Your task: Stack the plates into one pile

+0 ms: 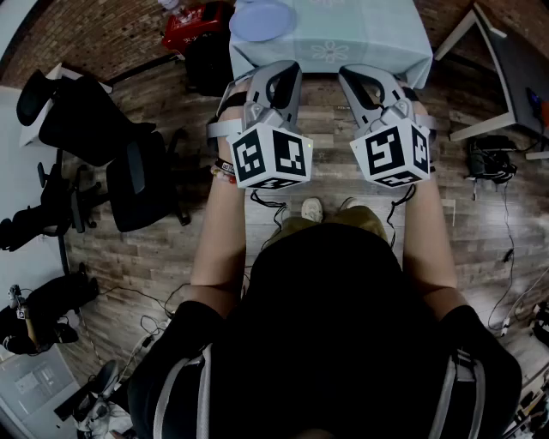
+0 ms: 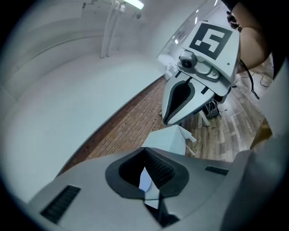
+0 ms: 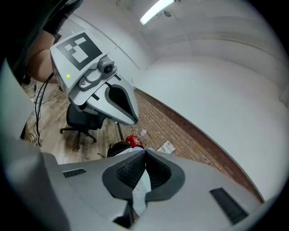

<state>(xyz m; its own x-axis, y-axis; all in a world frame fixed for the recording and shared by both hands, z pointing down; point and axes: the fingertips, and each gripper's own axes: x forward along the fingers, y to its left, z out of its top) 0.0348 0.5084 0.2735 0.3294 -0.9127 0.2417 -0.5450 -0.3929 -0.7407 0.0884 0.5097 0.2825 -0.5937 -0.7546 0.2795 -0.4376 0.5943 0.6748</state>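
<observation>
Nearest the head camera, a person in a black top is looking down over both forearms, which are reaching forward side by side above a wooden floor (image 1: pixel 326 146). A light shoe (image 1: pixel 311 208) is showing between the arms. Each hand is carrying a grey gripper topped by a cube with square markers. The left claw (image 1: pixel 290 72) is sitting closed, its dark ribbed pads meeting at the tip in its own view (image 2: pixel 145 151), with nothing pinched between them. The right claw (image 1: pixel 350 74) is also resting closed and empty, its pads touching at the tip in the right gripper view (image 3: pixel 144 153). Both are pointing slightly downward toward the counter (image 1: pixel 377 43), which is standing just beyond the tips under a pale green cloth with a flower print. Neither claw is touching it. Each gripper view is also catching the other gripper hanging alongside. The blue plate (image 1: pixel 262 19) is lying on the far left part of the counter, well apart from both claws. Whether it is one plate or several piled together cannot be told from here. Left of the counter, a red bag (image 1: pixel 193 21) is sitting on the floor near a brick wall (image 1: pixel 103 34). Black office chairs (image 1: pixel 129 171) are standing further left, and a white desk (image 1: pixel 506 69) is standing off to the right.
</observation>
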